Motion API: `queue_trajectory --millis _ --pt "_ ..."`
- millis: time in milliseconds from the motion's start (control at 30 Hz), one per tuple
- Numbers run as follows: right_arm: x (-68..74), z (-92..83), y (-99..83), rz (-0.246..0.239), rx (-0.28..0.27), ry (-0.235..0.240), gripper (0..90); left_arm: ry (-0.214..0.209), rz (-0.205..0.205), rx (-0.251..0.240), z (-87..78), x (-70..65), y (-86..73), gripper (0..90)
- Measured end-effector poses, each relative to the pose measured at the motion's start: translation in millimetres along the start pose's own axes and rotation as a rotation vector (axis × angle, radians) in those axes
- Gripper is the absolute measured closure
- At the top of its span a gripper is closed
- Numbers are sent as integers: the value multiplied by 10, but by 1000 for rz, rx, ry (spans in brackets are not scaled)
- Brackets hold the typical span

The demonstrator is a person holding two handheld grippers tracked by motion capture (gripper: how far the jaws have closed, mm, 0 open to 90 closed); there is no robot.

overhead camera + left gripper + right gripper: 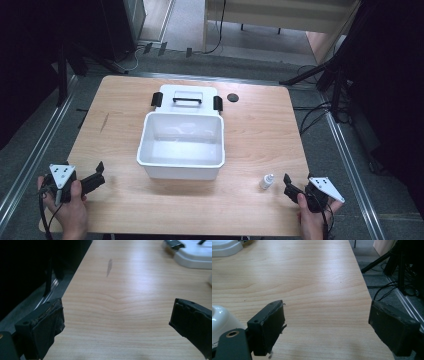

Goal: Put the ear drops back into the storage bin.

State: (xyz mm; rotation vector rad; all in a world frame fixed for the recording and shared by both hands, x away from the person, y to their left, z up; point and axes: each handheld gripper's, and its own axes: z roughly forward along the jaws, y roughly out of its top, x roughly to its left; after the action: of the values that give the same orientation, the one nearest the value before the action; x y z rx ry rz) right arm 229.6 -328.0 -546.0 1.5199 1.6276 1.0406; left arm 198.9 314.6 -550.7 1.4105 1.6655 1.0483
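Flanking the white bin (181,145), both claws gape empty.

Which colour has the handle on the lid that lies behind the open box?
Black. The handle on the white lid shows best in the high view.

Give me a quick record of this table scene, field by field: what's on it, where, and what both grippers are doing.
surface: wooden table
bin: white plastic bin, open, centre of table, looks empty
lid: white lid with black handle and clips, flat on the table behind the bin
bottle: small white bottle, upright, near right front edge
disc: small black disc, right of the lid
left gripper: open, holding nothing, near left front corner
right gripper: open, holding nothing, just right of the bottle
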Motion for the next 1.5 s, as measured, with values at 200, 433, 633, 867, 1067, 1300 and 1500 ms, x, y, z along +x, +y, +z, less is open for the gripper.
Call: queue_trajectory --millis 200,433,633,867,1067,1300,1500 --pt "-8 -3 0 8 -4 5 135 -16 21 -6 -20 -18 -10 0" --pt "-6 -9 21 -20 36 31 165 -25 8 -1 -14 -4 -8 0" --pt "28 -46 132 -41 94 55 183 -22 44 -2 -15 -45 -10 0" --pt "83 -119 437 -166 254 68 173 -32 35 14 -3 -29 -3 0" --pt "100 -111 737 -251 545 77 178 -33 26 20 5 -21 1 0" --pt "203 -88 977 -342 805 146 205 -39 26 22 3 -18 1 0" --pt "432 -114 1195 -433 879 187 180 -37 20 25 6 -11 2 0"
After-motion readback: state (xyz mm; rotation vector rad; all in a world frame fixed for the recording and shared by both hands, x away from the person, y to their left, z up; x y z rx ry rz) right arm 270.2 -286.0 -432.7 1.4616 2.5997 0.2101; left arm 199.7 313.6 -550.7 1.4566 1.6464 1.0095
